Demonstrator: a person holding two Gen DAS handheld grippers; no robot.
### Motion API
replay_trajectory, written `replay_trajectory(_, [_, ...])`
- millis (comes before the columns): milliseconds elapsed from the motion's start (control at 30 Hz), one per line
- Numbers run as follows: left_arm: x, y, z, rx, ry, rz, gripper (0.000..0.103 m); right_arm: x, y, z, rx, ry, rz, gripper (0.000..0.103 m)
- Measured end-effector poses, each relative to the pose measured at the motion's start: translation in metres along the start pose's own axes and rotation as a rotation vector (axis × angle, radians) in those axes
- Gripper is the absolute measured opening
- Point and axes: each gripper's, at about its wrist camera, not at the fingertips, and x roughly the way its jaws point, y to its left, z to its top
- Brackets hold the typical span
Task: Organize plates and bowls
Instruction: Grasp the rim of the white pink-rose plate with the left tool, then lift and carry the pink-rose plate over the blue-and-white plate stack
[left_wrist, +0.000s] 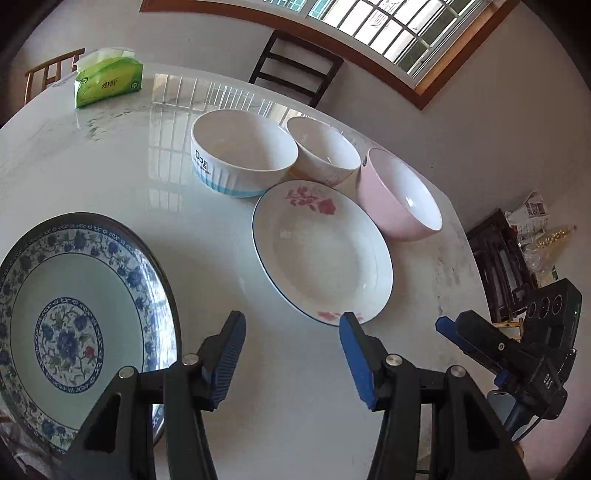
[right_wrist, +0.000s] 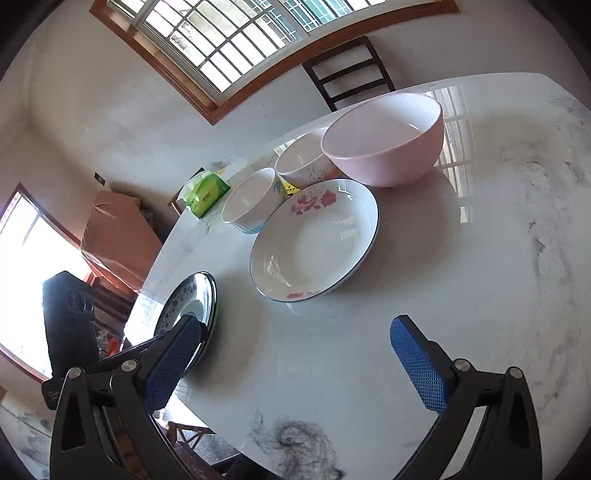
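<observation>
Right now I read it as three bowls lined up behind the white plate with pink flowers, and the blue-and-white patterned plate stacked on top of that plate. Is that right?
Not quite. The three bowls do sit behind the white plate with pink flowers, but the blue-and-white patterned plate is not stacked on it. It lies on its own on the white marble table, apart from the flowered plate, with bare tabletop between them. The left wrist view shows the gap.

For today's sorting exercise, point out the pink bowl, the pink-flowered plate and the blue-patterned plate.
pink bowl (right_wrist: 384, 147): right wrist view, on its inner wall.
pink-flowered plate (left_wrist: 321, 254): left wrist view, on its white centre.
blue-patterned plate (left_wrist: 68, 343): left wrist view, on its central flower medallion.
</observation>
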Motion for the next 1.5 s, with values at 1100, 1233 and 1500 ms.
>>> replay_trajectory(1100, [0.067, 0.015, 0.027, -0.053, 0.096, 0.139, 0.013, 0.107, -0.051, 0.058, 0.020, 0.109, -0.144, 0.024])
replay_trajectory(1233, [0.043, 0.010, 0.008, -0.053, 0.067, 0.140, 0.012, 0.090, -0.050, 0.044, 0.034, 0.095, -0.121, 0.024])
replay_trajectory(1500, [-0.009, 0.009, -0.025, -0.047, 0.010, 0.129, 0.012, 0.045, -0.029, 0.000, 0.035, 0.055, -0.080, 0.025])
